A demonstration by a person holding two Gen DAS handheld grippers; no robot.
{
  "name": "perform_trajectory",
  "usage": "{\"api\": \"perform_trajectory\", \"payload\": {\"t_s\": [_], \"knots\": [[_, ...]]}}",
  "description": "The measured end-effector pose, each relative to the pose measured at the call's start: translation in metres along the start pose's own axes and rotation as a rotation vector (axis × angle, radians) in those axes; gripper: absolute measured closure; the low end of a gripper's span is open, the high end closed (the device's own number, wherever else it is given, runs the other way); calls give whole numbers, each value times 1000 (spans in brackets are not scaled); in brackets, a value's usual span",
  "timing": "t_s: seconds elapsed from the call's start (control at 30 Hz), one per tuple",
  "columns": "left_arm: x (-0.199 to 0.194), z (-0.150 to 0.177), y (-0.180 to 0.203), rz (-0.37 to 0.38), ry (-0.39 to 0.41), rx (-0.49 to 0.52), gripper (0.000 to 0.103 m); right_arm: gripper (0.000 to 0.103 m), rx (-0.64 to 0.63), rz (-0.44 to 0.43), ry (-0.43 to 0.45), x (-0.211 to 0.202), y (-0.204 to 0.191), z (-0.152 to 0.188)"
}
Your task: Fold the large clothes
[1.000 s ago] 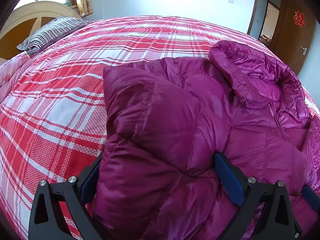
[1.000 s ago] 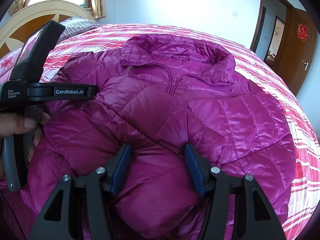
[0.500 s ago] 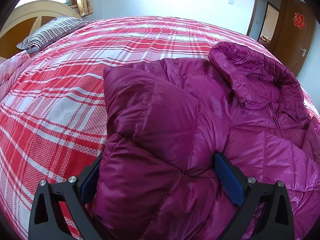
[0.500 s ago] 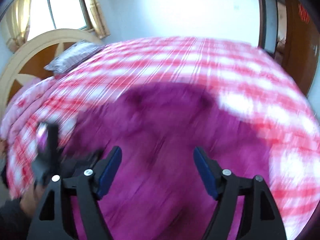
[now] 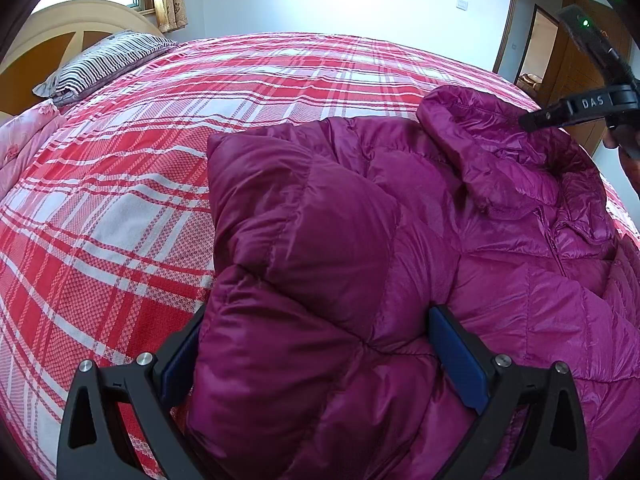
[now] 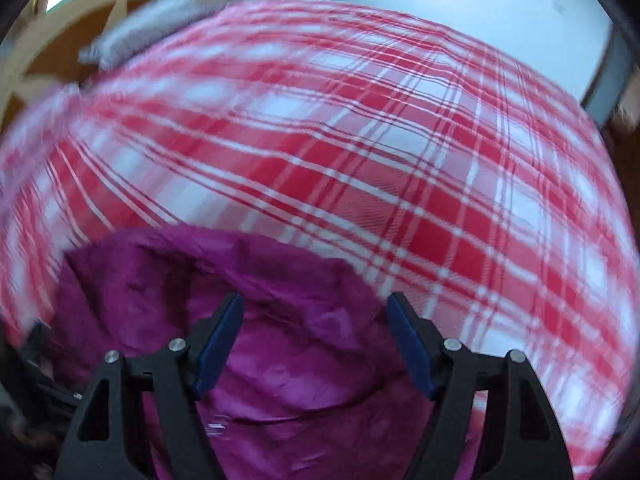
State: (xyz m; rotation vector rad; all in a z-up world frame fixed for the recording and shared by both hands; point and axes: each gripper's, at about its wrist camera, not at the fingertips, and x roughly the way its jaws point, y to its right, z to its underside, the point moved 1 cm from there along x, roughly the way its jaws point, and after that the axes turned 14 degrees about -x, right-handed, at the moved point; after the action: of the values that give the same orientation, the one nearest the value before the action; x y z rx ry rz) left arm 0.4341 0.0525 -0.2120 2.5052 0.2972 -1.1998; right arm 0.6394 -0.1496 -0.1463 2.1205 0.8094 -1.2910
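A puffy magenta down jacket [image 5: 460,280] lies on the red plaid bedspread [image 5: 140,220], with its hood [image 5: 500,152] toward the far right. My left gripper [image 5: 316,356] is shut on a thick folded sleeve, which bulges between the blue pads and over the left one. In the blurred right wrist view, my right gripper [image 6: 316,340] hangs open over the jacket's hood end [image 6: 240,300]; its pads stand apart from the fabric. That tool's black body [image 5: 584,102] shows at the upper right of the left wrist view, with a hand [image 5: 630,160] behind it.
A striped pillow [image 5: 104,60] lies by the wooden headboard [image 5: 60,32] at the far left, with a pink quilt [image 5: 28,140] beside it. A brown door [image 5: 576,72] stands at the far right. Bare bedspread [image 6: 400,160] stretches left of and beyond the jacket.
My right gripper let go of the jacket's front fold, opened wider and swung up toward the hood. It now shows at the left wrist view's upper right. The left gripper kept still.
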Motion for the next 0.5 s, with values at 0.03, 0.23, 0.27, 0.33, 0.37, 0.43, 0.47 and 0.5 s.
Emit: {"api": "perform_trajectory", "payload": {"t_s": [0.03,0.23,0.27,0.33,0.37,0.43,0.47,0.5], "knots": [[0,0,0,-1,0,1,1,31,-5,-30,-16,3,2,2],[0,1,2,-4,3,3,1,60,-127,37,-58,7,3,1],[1,1,2,-5,3,4,1,74,-151,44,-34,2,-2,2],[0,1,2,-5,3,4,1,84,-211,81,16,-9,-14,8],[0,0,2,-5,4,4,1,85,-237,110,36,-13,-20,14],[0,0,3,-5,4,4,1,88,-272,135,68,-17,-30,27],[0,1,2,-5,3,4,1,89,-302,166,77,-17,-36,35],[0,1,2,-5,3,4,1,90,-323,195,82,-14,-41,46]]}}
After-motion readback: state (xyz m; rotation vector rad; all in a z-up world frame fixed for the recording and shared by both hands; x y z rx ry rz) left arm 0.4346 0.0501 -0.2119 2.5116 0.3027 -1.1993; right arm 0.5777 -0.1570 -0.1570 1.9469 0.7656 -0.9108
